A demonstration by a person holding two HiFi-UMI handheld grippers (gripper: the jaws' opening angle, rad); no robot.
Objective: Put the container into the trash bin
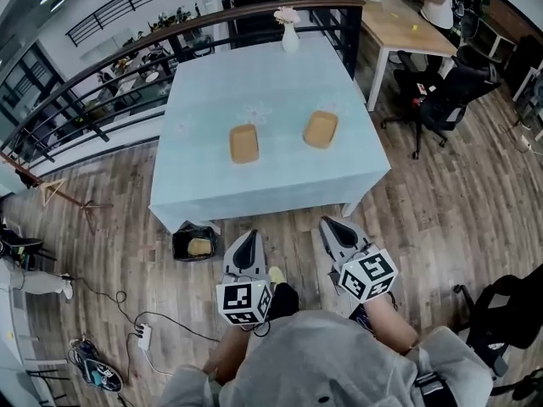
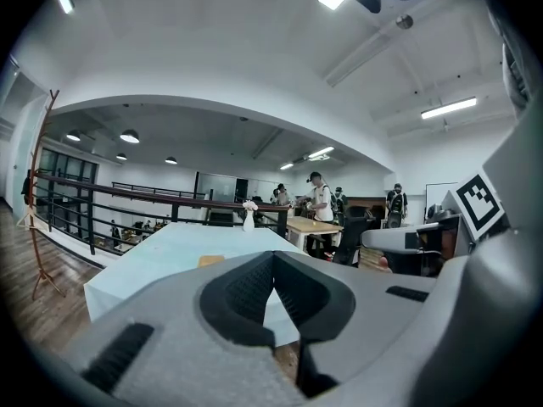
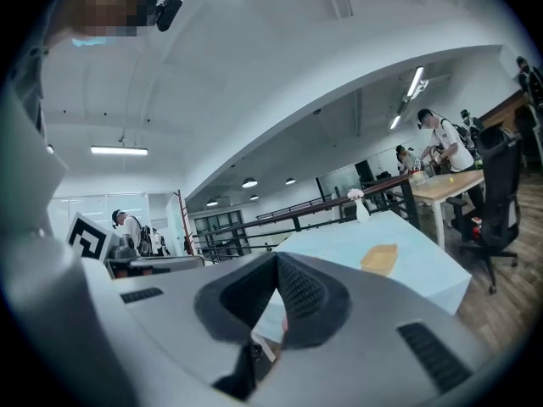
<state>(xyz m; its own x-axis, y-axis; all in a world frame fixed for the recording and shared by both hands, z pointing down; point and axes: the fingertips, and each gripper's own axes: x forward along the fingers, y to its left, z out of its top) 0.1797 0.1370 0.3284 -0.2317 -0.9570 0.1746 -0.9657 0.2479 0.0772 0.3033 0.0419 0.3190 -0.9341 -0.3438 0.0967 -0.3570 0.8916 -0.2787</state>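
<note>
While the table carries the left container and right container near its middle, the trash bin stands by its near left corner; we hold our left gripper and right gripper short of its near edge, fingers together, empty.

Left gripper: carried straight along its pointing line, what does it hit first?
Likely the table cloth at its near edge; the left container lies slightly left of that line. Depth is uncertain.
</note>
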